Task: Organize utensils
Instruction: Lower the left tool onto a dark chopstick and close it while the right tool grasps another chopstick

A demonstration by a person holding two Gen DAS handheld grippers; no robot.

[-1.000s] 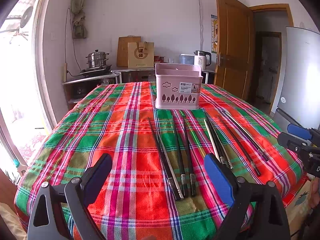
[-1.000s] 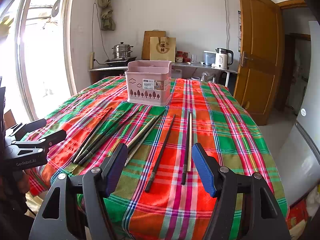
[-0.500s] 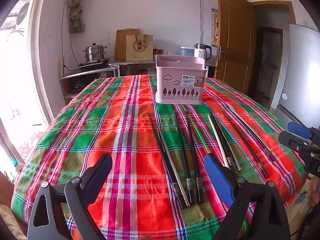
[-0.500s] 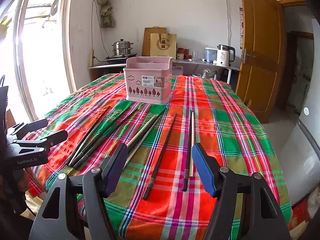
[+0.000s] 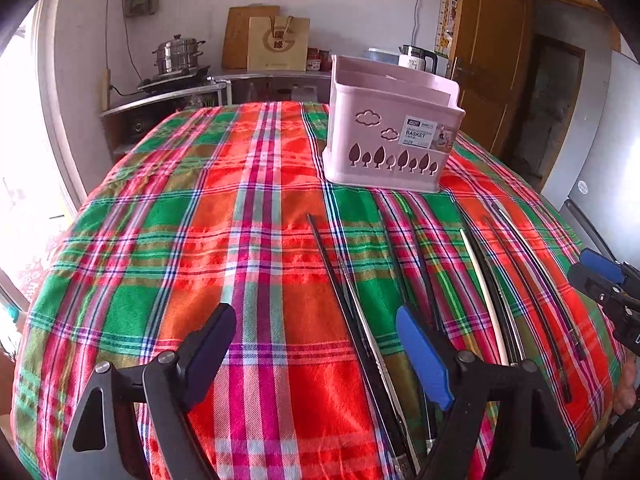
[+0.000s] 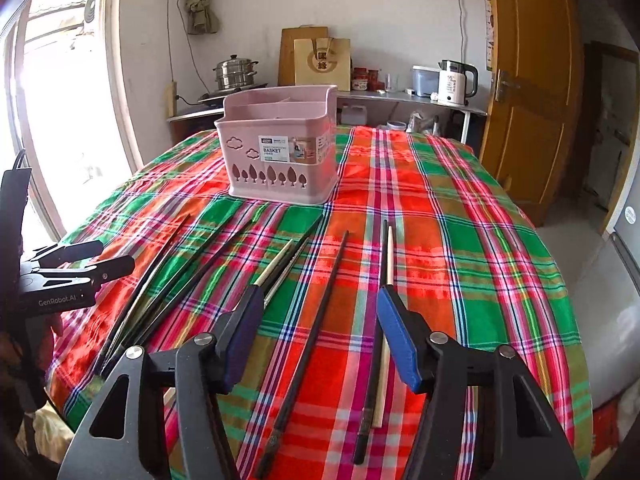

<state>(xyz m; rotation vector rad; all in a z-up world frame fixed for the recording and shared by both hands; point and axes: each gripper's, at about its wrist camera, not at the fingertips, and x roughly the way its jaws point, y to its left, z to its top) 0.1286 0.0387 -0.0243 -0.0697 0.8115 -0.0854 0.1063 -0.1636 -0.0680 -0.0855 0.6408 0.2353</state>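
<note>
Both hand-held grippers have moved in over the table (image 5: 248,216). Its pink basket (image 5: 384,148) stands upright at the far side, ready for the chopsticks (image 6: 312,332) laid in rows. Left hand-held gripper (image 5: 316,344) and right hand-held gripper (image 6: 320,328) are closing, grasping nothing yet.
</note>
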